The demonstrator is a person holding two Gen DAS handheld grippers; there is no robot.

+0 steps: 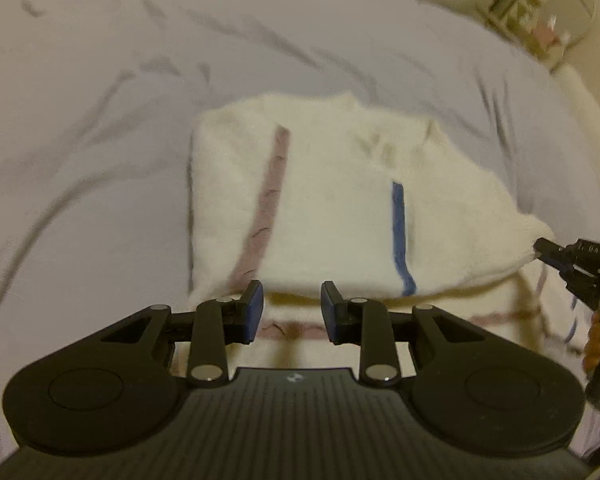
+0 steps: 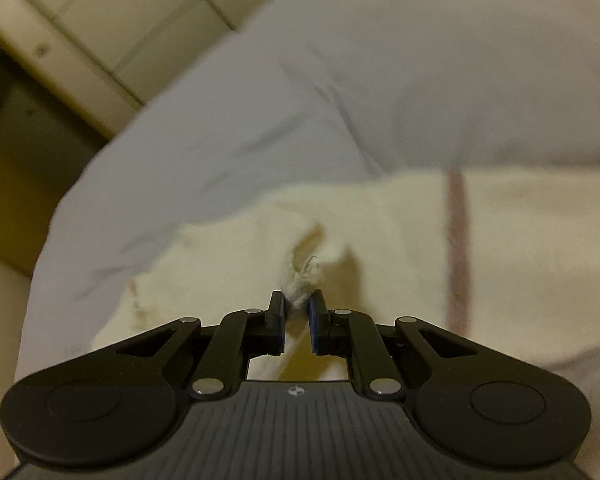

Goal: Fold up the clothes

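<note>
The cream towel (image 1: 332, 208) lies partly folded on the bed (image 1: 100, 120), one corner pinched in the right gripper (image 2: 298, 304), left gripper (image 1: 292, 300) narrow and empty, final folds remaining.

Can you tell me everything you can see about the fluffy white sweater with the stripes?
The white sweater looks soft and fuzzy, like knitted wool. It lies partly folded on a pale bed sheet, with a dull pink stripe on one side and a blue stripe on the other. More of it, with thin stripes, spreads out underneath. The right gripper is pinching a frayed corner of it. The left gripper hovers at its near edge, not clearly holding anything.
</note>
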